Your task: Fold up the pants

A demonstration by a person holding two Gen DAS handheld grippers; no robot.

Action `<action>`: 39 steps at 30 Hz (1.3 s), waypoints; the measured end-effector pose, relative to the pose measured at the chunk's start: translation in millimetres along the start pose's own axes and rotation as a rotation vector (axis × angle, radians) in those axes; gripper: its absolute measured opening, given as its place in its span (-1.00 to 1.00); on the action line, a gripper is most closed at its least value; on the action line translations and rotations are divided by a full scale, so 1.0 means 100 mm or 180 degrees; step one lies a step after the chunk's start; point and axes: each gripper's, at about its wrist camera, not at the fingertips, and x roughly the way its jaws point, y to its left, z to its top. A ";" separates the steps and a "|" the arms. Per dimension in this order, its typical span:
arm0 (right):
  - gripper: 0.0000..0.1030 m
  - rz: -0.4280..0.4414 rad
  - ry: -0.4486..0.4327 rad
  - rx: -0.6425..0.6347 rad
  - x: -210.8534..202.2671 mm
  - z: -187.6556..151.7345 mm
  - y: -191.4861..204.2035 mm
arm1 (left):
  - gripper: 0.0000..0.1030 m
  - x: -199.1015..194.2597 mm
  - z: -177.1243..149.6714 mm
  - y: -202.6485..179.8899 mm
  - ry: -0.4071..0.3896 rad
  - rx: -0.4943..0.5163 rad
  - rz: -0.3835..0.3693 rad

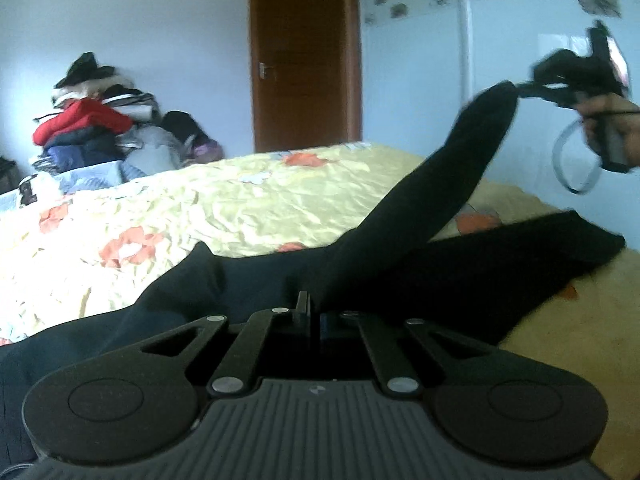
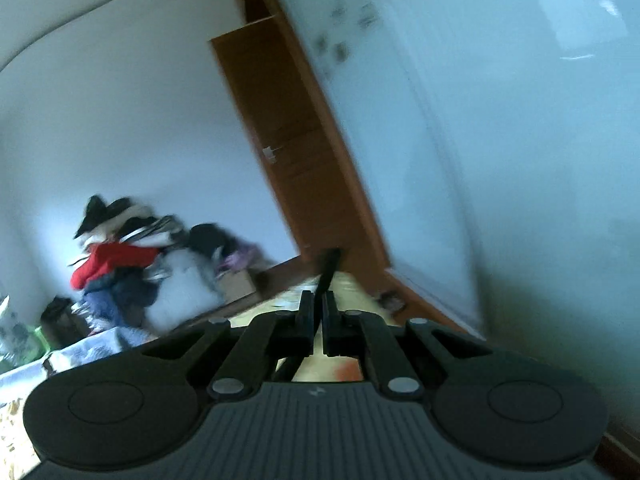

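Dark pants lie on the yellow flowered bedspread. My left gripper is shut on the pants near the waist or crotch, low on the bed. One leg is lifted up to the right, its hem held by my right gripper, which a hand holds high above the bed. The other leg lies flat at right. In the right wrist view my right gripper is shut on a thin edge of dark cloth; the view is tilted and blurred.
A pile of clothes stands at the far left against the wall, also in the right wrist view. A brown door is behind the bed. A white wardrobe with flower stickers is at right.
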 end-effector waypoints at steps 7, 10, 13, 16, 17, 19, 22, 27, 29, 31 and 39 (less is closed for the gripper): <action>-0.92 -0.0543 0.0265 0.0390 -0.83 -0.53 -0.88 | -0.91 0.00 -0.12 -0.09 0.0127 0.0219 -0.0061; -0.90 -0.0460 0.0486 0.0523 -0.90 -0.66 -1.05 | -0.91 0.03 -0.12 -0.06 0.0167 0.0170 -0.0078; -0.47 -0.0152 0.0654 0.0928 -0.76 -0.76 -1.10 | -0.90 0.11 -0.15 -0.08 0.0262 0.0166 -0.0027; 0.65 0.0042 0.0799 0.1022 -0.43 -0.82 -1.05 | -0.86 0.12 -0.19 -0.14 0.0298 0.0258 0.0036; 0.65 -0.0029 0.0846 0.0995 -0.31 -0.84 -1.02 | -0.83 0.12 -0.20 -0.16 0.0300 0.0290 0.0060; 0.64 -0.0142 0.0944 0.1005 -0.12 -0.86 -1.03 | -0.69 0.12 -0.20 -0.16 0.0299 0.0322 0.0091; 0.63 -0.0176 0.0965 0.1146 0.10 -0.94 -1.03 | -0.65 0.15 -0.21 -0.16 0.0323 0.0312 0.0111; 0.08 -0.0008 0.0949 0.1206 0.30 -0.97 -1.01 | -0.74 0.21 -0.23 -0.18 0.0374 0.0321 0.0146; -0.92 -0.0071 0.0944 0.1386 0.39 -0.97 -1.05 | -0.81 0.21 -0.22 -0.16 0.0379 0.0270 0.0151; -0.92 -0.0031 0.0784 0.1414 0.32 -0.96 -1.07 | -0.82 0.21 -0.20 -0.13 0.0358 0.0197 0.0148; -0.92 -0.0034 0.0218 0.0874 -0.72 -0.64 -0.93 | -0.83 0.01 -0.09 0.04 0.0181 -0.0007 -0.0082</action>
